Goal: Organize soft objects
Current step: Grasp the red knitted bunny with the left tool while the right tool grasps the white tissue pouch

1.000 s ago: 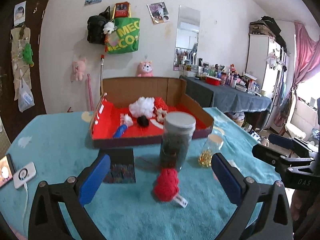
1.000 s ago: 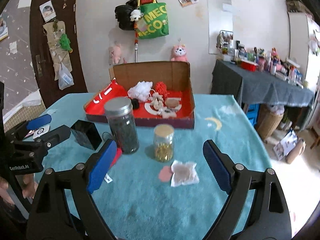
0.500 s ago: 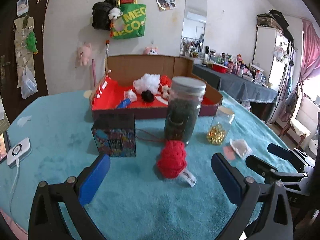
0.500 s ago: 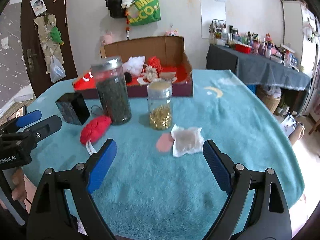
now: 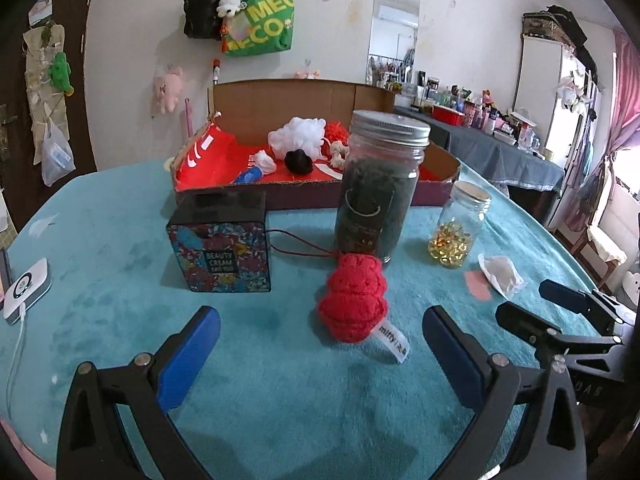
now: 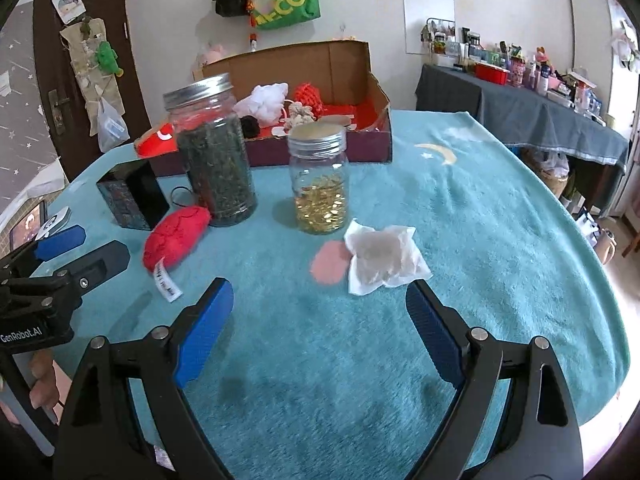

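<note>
A red knitted soft toy (image 5: 354,297) with a white tag lies on the teal tablecloth, just ahead of my open, empty left gripper (image 5: 316,354). It also shows in the right wrist view (image 6: 176,237). A white crumpled pouch (image 6: 382,259) and a pink pad (image 6: 330,262) lie just ahead of my open, empty right gripper (image 6: 320,326). A cardboard box (image 5: 280,100) with a red lining stands behind, holding a white pouf (image 5: 298,140), a black ball (image 5: 298,162) and other soft items.
A tall jar of dark leaves (image 5: 378,184), a small jar of yellow capsules (image 5: 458,226) and a patterned black box (image 5: 220,240) stand between the toy and the cardboard box. A white charger (image 5: 26,290) lies at the left table edge.
Both grippers have dropped lower and moved closer to the table; the red toy and the white pouch now look larger and nearer. Both stay open.
</note>
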`<state>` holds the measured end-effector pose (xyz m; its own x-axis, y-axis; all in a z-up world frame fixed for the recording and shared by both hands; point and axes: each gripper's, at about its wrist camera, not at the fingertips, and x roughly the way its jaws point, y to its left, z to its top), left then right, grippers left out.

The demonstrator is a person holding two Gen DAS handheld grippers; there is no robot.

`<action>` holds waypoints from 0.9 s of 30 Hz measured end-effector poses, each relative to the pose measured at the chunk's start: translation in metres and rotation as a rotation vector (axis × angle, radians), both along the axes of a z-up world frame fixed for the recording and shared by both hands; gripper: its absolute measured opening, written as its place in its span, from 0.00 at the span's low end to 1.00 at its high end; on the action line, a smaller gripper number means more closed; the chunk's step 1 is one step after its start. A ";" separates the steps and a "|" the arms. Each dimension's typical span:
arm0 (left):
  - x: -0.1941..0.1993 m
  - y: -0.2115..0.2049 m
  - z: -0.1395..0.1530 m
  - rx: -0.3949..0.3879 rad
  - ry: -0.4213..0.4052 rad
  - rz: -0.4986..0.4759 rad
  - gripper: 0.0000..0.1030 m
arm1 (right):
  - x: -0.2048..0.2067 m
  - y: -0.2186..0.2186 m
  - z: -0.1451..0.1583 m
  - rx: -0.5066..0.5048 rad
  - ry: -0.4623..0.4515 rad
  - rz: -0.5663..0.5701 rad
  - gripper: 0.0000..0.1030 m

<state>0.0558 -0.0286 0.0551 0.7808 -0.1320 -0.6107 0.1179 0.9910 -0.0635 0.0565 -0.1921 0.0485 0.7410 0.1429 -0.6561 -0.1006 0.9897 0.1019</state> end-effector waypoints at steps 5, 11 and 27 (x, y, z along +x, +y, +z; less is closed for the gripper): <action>0.018 -0.006 -0.001 0.002 0.031 -0.009 1.00 | 0.026 -0.021 -0.004 0.024 0.075 -0.014 0.86; 0.041 -0.010 -0.009 0.010 0.092 -0.028 0.94 | 0.052 -0.041 -0.013 0.041 0.163 -0.022 0.84; 0.049 -0.012 -0.020 -0.043 0.190 -0.182 0.42 | 0.034 0.001 -0.004 0.053 0.119 0.186 0.13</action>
